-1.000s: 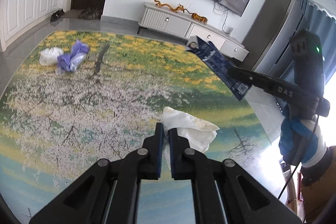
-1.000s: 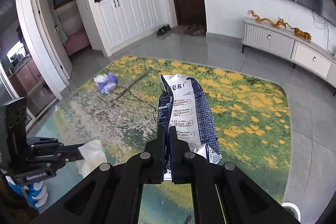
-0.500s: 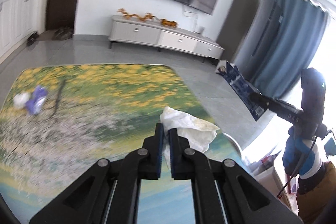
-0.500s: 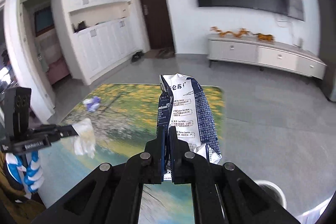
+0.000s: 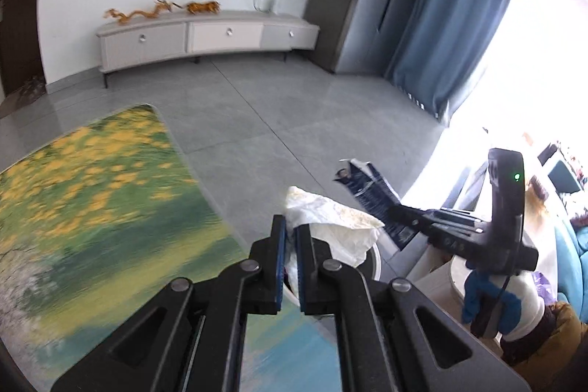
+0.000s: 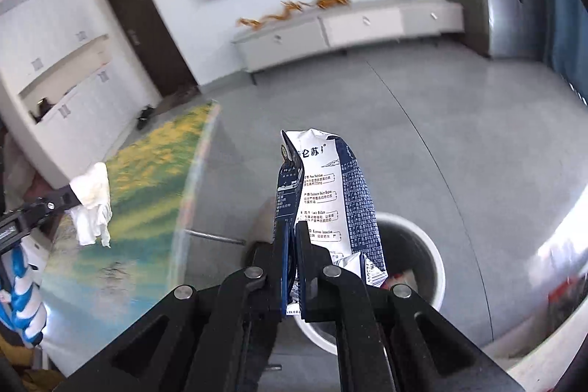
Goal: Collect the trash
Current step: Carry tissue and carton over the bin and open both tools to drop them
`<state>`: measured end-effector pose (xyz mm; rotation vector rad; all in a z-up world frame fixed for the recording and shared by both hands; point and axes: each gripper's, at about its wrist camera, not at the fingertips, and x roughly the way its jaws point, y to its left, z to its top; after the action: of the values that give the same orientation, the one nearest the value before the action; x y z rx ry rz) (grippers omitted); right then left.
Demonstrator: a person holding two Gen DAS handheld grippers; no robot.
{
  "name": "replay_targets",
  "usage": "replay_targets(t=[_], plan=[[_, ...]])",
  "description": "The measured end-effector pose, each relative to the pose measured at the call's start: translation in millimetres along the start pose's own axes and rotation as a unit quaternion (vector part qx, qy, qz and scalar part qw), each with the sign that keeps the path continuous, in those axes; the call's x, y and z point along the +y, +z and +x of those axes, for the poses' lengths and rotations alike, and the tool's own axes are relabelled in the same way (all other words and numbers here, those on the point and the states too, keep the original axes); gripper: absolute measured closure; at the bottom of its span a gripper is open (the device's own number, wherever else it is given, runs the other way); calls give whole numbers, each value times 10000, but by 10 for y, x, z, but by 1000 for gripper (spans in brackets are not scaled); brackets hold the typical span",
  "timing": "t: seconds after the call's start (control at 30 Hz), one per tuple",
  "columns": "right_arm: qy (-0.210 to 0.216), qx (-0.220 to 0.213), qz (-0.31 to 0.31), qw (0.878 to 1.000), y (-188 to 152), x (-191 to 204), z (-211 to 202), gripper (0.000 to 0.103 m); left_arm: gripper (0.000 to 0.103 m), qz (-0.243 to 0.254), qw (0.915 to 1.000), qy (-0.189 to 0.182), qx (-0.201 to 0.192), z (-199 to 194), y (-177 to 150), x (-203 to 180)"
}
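milk carton (image 6: 330, 201): white panel near its top carries large dark-blue Chinese characters, "仑苏" legible; below them rows of small English/Chinese print, too fine to read; printed digits along its bottom edge, blurred; nothing else readable in either view

A navy-and-white printed milk carton (image 6: 327, 201) and a cream-stained white tissue (image 5: 332, 226) stand out against a yellow-flowered green rug (image 5: 84, 193), lower left, on grey floor tiles (image 5: 294, 105).

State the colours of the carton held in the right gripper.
The carton is dark navy blue with a white printed panel, seen best in the right wrist view, clamped by the right gripper.
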<state>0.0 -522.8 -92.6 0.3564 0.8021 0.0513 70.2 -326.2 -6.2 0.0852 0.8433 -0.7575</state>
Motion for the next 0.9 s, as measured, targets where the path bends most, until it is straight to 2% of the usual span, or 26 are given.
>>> replay_targets(t=[0.23,0.27,0.33,0.43,0.6,0.8,0.87,0.9], plan=[[-332,435,340,9979,-103,-480,281,95,98,-19,9983,42,582,843,125,-341],[-392,466,367,9975,-125,-520,303,92,98,-59,9978,-13,667,935,137,-359],[-628,464,413,9961,-163,-625,295,69,96,-222,9962,-119,832,1145,154,-406],[-793,391,498,9948,-231,-733,199,66,96,-294,9941,-274,1012,1356,153,-495],[-1188,174,667,9905,-315,-855,-89,53,95,-212,9928,-293,1138,1490,121,-622],[-1277,-231,897,9875,-255,-898,-351,42,93,-111,9920,-180,1243,1553,95,-689],[-1316,-351,897,9866,-222,-885,-435,40,86,-115,9917,-138,1271,1571,103,-694],[-1324,-395,894,9864,-206,-867,-456,39,77,-103,9919,-86,1260,1590,110,-717]])
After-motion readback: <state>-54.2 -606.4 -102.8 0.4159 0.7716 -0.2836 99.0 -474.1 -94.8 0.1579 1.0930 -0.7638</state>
